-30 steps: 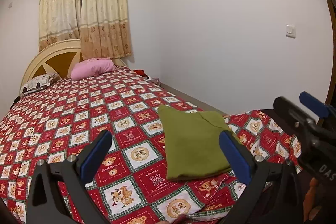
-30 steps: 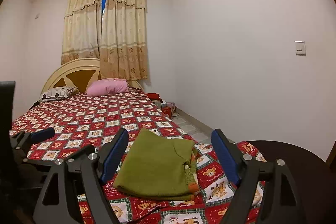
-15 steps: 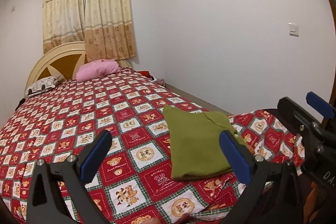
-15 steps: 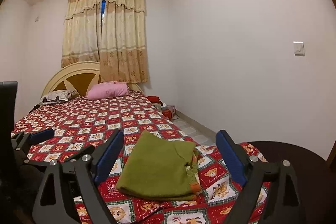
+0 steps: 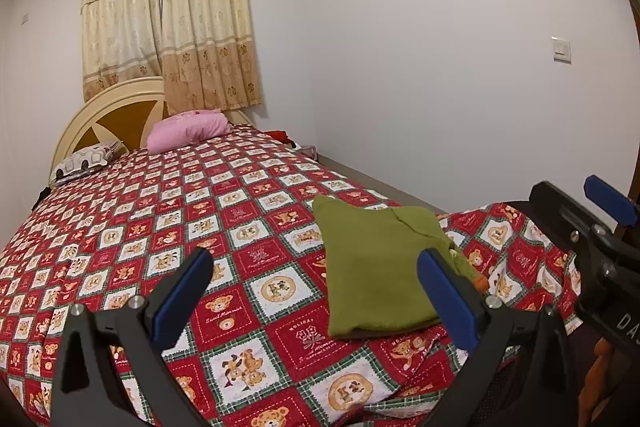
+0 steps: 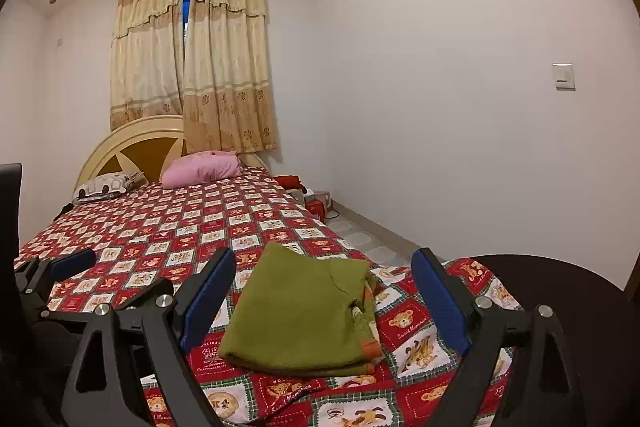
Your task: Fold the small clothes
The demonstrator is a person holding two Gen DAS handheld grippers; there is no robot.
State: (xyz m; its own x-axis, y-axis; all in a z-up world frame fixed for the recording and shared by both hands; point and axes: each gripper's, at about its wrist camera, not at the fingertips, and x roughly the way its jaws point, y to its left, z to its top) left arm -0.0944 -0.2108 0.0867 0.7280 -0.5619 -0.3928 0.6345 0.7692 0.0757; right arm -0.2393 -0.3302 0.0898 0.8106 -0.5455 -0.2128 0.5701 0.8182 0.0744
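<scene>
A small olive-green garment (image 5: 380, 267) lies folded into a neat rectangle near the foot of the bed, also in the right wrist view (image 6: 304, 311), with an orange trim showing at its right edge. My left gripper (image 5: 316, 291) is open and empty, held back from the bed's foot, left of the garment. My right gripper (image 6: 324, 295) is open and empty, held just short of the garment, which shows between its blue fingers. Each gripper appears in the other's view: the right one (image 5: 600, 219), the left one (image 6: 68, 263).
The bed carries a red checked bear-print cover (image 5: 160, 219). A pink pillow (image 5: 188, 129) and a patterned pillow (image 5: 86, 161) lie by the headboard. A white wall runs along the right. Red items and boxes (image 6: 316, 205) sit on the floor beside the bed. A dark round surface (image 6: 560, 303) is at right.
Both grippers have drawn back and tilted up slightly, so the garment sits lower and a bit farther in both views. The garment has not moved. Both stay open.
</scene>
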